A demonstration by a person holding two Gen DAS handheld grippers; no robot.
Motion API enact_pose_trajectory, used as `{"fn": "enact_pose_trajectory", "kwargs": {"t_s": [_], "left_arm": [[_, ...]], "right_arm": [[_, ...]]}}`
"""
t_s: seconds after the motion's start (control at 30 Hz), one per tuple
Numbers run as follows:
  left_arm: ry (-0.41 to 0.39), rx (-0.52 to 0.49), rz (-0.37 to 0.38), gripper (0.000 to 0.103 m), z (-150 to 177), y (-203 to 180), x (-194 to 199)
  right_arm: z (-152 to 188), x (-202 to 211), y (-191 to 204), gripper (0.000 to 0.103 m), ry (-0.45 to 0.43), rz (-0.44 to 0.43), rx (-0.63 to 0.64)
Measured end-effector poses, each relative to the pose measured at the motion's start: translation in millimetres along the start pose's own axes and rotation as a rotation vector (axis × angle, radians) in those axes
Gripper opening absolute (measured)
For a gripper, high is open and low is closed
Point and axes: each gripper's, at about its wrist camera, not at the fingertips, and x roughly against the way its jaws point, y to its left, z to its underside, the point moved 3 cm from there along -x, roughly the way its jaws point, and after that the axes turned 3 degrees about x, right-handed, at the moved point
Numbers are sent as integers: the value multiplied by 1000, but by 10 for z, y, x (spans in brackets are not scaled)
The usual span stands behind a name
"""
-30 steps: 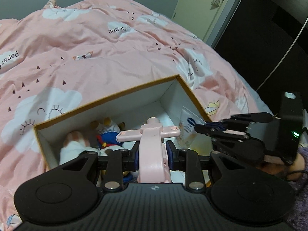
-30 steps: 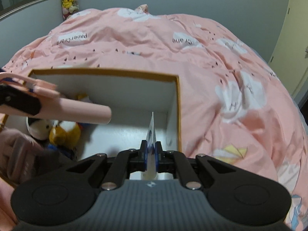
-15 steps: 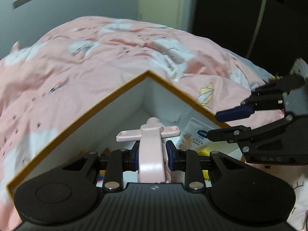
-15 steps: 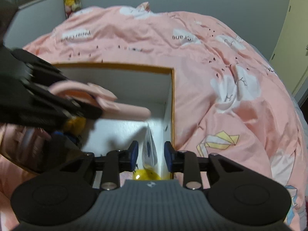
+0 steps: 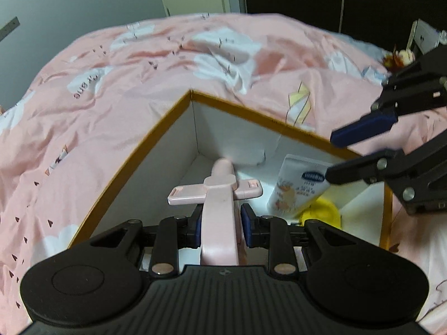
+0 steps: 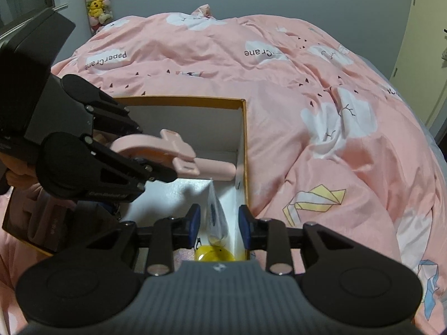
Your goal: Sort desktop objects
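In the left wrist view, the left gripper is seen clenched on a pink cross-shaped tool, which is held over the corner of the white box lying on the bed. To the right of this gripper, a lotion tube leans against the box wall beside a yellow object. If the tool is released from this height, the tube could be struck and toppled.

In the right wrist view, the right gripper is spread apart, with the lotion tube standing free between its fingers and seemingly untouched. The tool's tip lies just ahead of this gripper, near the box wall. A collision between the two grippers is judged possible if the right gripper is lifted without care.
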Motion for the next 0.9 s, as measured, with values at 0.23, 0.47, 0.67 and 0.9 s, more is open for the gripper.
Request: {"fn": "enact_pose_trajectory", "kwargs": {"t_s": [0.23,0.47,0.67,0.9], "left_arm": [[166,15,-37,31,82,58,-309],[275,86,-8,31,119,95,-507],[311,62,-47,32,237,54,-608],[281,72,-47,45,236,109,-327]], "right_arm": [[-13,-5,19,32,-7,-3,-11],[13,-22,22,32,5,-6,-26],[37,-59,32,32,32,1,-28],[48,-110,48,33,75,17,-30]]}}
